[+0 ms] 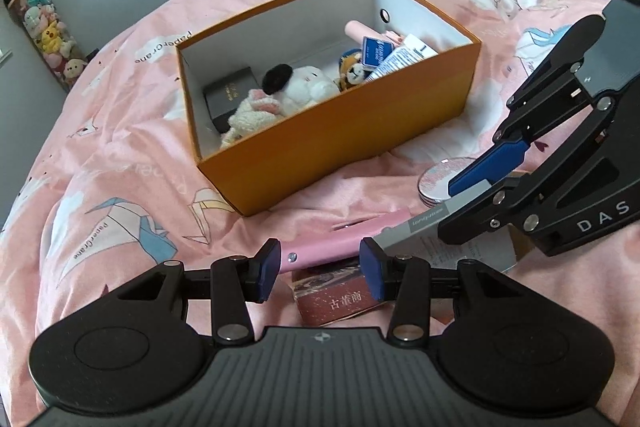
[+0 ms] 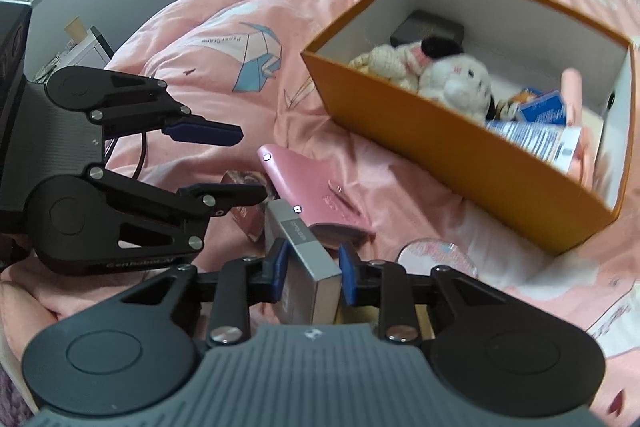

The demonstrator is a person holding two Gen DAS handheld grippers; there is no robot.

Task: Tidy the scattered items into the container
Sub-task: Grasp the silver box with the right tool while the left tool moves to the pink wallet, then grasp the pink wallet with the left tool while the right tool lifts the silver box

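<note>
An orange box sits on the pink bed and holds plush toys, a dark case and tubes; it also shows in the right wrist view. My right gripper is shut on a grey box, also seen in the left wrist view. My left gripper is open, its pads either side of a pink case and above a small red-brown box. The pink case lies beside the grey box. A round compact lies to the right.
The pink quilt is rumpled around the box. A tube of plush toys stands by the wall at the left. Furniture stands beyond the bed's edge.
</note>
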